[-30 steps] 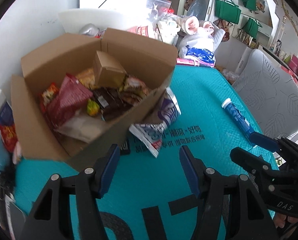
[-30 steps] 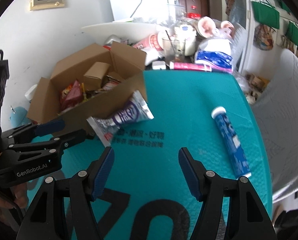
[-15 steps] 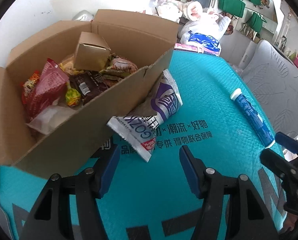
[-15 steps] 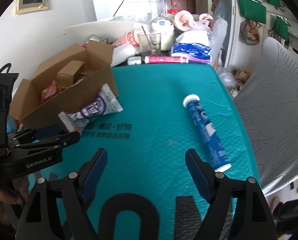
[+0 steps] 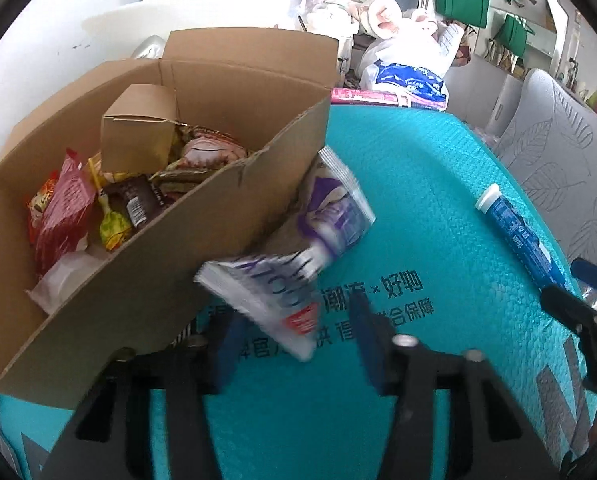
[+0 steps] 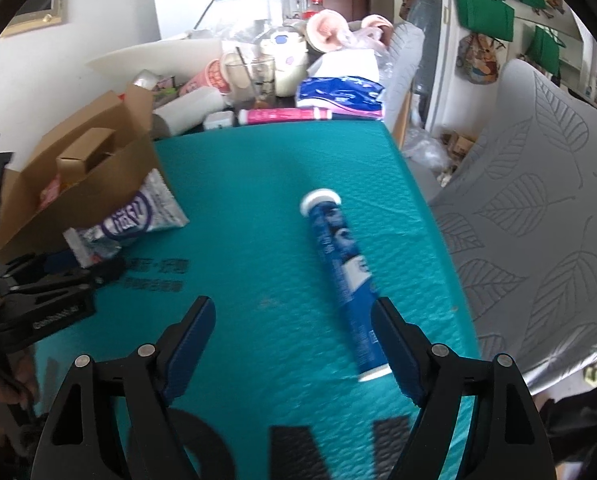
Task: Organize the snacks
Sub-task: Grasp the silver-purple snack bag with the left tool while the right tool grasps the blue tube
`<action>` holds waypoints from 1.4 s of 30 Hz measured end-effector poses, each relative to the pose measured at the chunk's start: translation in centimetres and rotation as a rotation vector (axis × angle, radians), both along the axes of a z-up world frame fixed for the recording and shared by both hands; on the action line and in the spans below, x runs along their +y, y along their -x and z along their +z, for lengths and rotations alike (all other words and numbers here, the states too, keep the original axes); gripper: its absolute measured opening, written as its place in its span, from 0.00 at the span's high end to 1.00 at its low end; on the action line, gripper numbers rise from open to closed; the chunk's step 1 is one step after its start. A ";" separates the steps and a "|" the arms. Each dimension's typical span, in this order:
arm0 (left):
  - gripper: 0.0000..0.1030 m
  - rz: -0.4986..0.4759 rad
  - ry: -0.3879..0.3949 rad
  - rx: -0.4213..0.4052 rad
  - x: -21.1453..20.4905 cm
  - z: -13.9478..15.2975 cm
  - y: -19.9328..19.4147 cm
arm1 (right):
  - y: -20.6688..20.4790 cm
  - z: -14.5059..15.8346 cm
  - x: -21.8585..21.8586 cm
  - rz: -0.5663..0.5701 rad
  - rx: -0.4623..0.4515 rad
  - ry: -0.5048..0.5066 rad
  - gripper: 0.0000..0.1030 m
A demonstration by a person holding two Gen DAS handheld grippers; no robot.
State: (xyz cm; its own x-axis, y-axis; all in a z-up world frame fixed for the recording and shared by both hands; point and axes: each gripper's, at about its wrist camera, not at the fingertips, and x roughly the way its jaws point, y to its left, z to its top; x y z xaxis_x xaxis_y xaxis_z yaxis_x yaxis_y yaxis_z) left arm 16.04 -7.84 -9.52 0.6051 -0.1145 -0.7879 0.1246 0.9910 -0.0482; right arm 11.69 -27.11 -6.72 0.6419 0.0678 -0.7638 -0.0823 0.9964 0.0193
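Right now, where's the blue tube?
In the right wrist view, the blue tube lies on the teal mat, right of the cardboard box.

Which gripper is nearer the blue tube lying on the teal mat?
Right. The right gripper has the blue tube by its right finger, jaws open. The left gripper is closing around the silver-purple packet by the cardboard box.

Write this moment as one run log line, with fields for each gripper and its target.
left gripper: closing around silver-purple packet beside cardboard box | right gripper: open, nearing blue tube | teal mat
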 end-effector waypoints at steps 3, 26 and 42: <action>0.74 -0.011 0.044 0.025 -0.2 -0.3 -0.7 | -0.8 -0.3 -0.8 -0.014 0.004 0.010 0.22; 0.83 -0.197 0.072 0.055 -1.8 1.2 5.9 | 1.5 -2.7 -1.6 0.015 0.104 -0.056 0.73; 0.80 -0.245 0.006 0.141 -1.8 -0.3 12.1 | 10.9 -2.4 -0.5 0.031 0.149 -0.083 0.73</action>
